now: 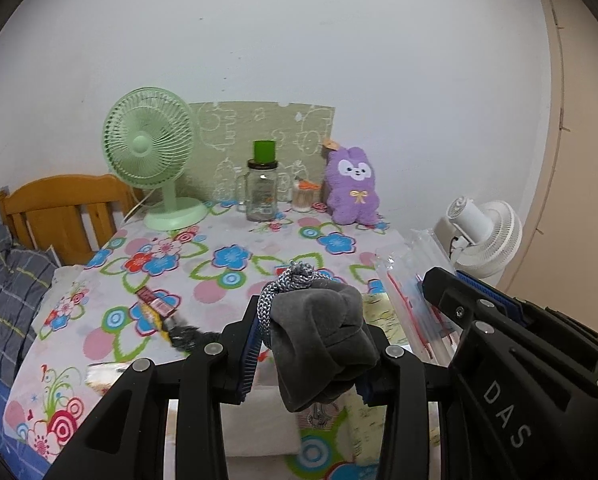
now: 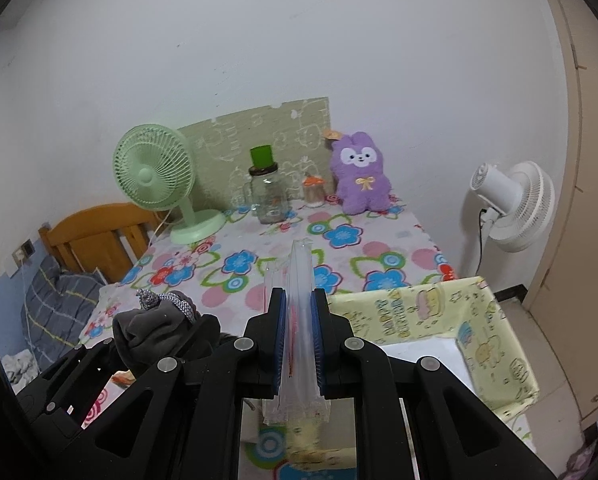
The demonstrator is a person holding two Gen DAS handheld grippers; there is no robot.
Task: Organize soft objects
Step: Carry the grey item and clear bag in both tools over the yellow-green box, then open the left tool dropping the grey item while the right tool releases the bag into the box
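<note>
My left gripper (image 1: 311,344) is shut on a grey rolled sock bundle (image 1: 323,336) with a blue-white knitted cuff, held above the table's near edge. It also shows in the right wrist view (image 2: 155,328). My right gripper (image 2: 299,344) is shut on a clear zip bag (image 2: 299,300) with red lines, held upright just right of the left gripper; the bag also shows in the left wrist view (image 1: 415,300). A yellow patterned fabric box (image 2: 479,340) stands open at the near right, below the right gripper. A purple plush bunny (image 1: 353,188) sits at the table's back.
The table has a flowered cloth (image 1: 227,256). At the back stand a green desk fan (image 1: 151,156), a glass jar with green lid (image 1: 262,188) and a small cotton-swab jar (image 1: 305,196). Snack wrappers (image 1: 159,308) lie near the left. A white floor fan (image 2: 511,204) stands right.
</note>
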